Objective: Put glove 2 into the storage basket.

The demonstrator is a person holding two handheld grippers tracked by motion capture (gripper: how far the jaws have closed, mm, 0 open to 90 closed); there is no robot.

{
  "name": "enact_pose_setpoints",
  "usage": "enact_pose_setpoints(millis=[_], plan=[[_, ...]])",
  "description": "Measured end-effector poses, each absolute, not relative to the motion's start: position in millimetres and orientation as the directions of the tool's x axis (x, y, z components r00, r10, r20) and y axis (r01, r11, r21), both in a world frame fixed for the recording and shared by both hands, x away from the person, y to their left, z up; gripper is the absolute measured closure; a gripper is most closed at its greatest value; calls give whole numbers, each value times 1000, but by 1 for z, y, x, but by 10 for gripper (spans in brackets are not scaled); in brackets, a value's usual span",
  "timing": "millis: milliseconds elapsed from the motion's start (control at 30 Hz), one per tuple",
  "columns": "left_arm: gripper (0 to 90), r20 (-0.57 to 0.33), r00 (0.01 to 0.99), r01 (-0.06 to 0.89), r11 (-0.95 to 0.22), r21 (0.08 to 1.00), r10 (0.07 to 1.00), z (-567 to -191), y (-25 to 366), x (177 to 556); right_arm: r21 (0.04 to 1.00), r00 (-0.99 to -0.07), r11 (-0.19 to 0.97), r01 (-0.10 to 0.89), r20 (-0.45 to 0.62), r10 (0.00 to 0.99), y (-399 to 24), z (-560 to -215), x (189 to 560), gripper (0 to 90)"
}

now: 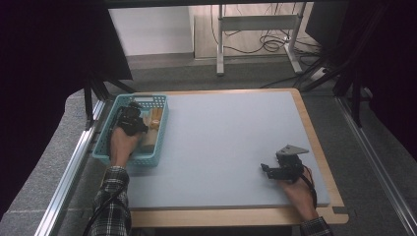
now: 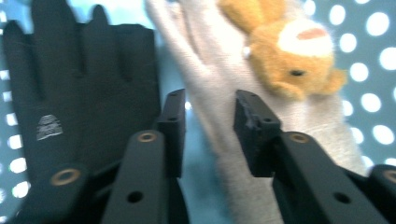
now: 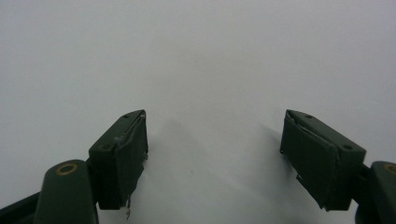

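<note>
Nearest the person, the right gripper (image 1: 268,169) rests low on the bare grey mat (image 1: 226,142) near the table's right front edge, its jaws spread wide with nothing between them; the right gripper view looks along them at blank surface. It appears to be waiting.

Farther off at the left, the left gripper (image 1: 132,112) reaches down into the turquoise basket (image 1: 162,129), which sits at the mat's far-left corner. In the left gripper view its jaws stand narrowly apart around a fold of the beige knit glove (image 2: 210,116). The glove lies between the pads, but whether they actually press on the cloth cannot be told, so the grip looks unsettled.

To do this pick well, the jaws should probably bite the beige glove near its cuff or palm, gathering enough fabric that it does not slip out on lifting. They should also keep clear of the black glove (image 2: 84,88) lying just beside it on the left, and of the small orange plush toy (image 2: 292,51) touching the beige glove farther in. A straight, slow lift would likely keep the neighbours from being dragged along.

Counted: two grippers, one basket, two gloves (one beige, one black), one plush toy.
</note>
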State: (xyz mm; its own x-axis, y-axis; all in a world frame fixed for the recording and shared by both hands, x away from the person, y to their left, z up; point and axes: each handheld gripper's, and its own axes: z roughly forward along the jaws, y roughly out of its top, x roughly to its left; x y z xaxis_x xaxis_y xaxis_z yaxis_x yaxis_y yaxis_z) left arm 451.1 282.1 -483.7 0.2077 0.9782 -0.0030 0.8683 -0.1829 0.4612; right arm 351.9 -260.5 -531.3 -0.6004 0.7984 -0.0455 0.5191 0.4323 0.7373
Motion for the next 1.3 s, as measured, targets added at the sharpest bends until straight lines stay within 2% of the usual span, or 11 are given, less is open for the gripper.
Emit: enact_pose_setpoints(millis=[200,267,300,500,633,933,1300], plan=[[487,-18,182,856,-150,495,983,-479,294,444,737,-600,433,519,-46,798,-260,-531,352,225],[424,-28,187,846,-146,513,982,-477,298,441,737,-600,433,519,-46,799,-261,-531,352,225],[424,-30,187,841,-144,522,982,-476,299,439,737,-600,433,519,-46,799,-261,-531,352,225],[286,-73,195,825,-123,552,978,-475,305,430,737,-600,433,519,-46,799,-260,-531,352,225],[233,-125,200,804,-90,588,972,-473,309,423,737,-600,433,519,-46,799,-260,-531,352,225],[127,-147,248,754,-95,650,958,-465,306,409,737,-600,433,519,-47,799,-260,-531,352,225],[75,-146,290,720,-115,684,946,-462,301,393,737,-600,433,519,-47,799,-260,-531,352,225]])
